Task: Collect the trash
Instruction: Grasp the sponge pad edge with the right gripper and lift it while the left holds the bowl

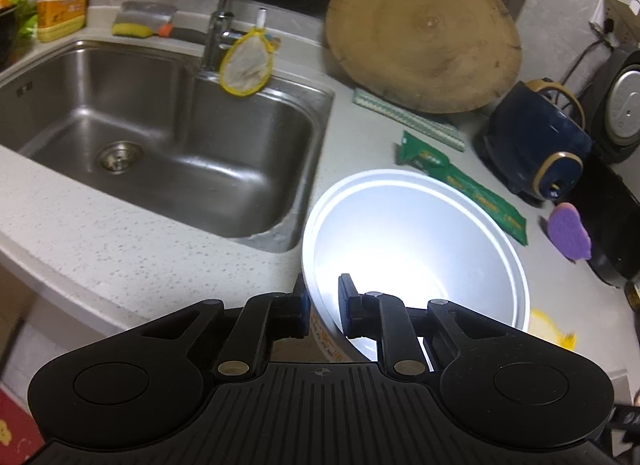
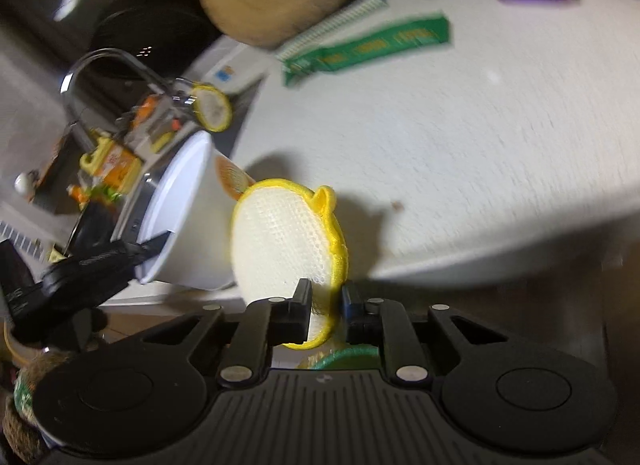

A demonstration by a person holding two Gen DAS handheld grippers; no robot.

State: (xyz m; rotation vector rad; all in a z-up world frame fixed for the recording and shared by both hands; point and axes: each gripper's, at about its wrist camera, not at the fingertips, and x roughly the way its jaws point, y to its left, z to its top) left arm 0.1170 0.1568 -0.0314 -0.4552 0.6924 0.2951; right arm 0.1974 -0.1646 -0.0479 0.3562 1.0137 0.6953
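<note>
Holding: your left gripper (image 1: pixel 323 307) is clenched on the near rim of the white paper bowl (image 1: pixel 416 249), one pad inside, one outside.
Bowl look: wide, empty, plain white inside, orange print on its outer wall; it sits on the speckled counter (image 1: pixel 100 241) just beside the steel sink (image 1: pixel 160 125).
Right gripper (image 2: pixel 326 311): grasping the round scrub pad (image 2: pixel 284 241) by its lower edge.
Pad look: white mesh face, yellow stitched border, small loop at 1 o'clock, standing upright.
Green wrapper (image 1: pixel 468 189): flat on the counter, at 1 o'clock from the bowl.
</note>
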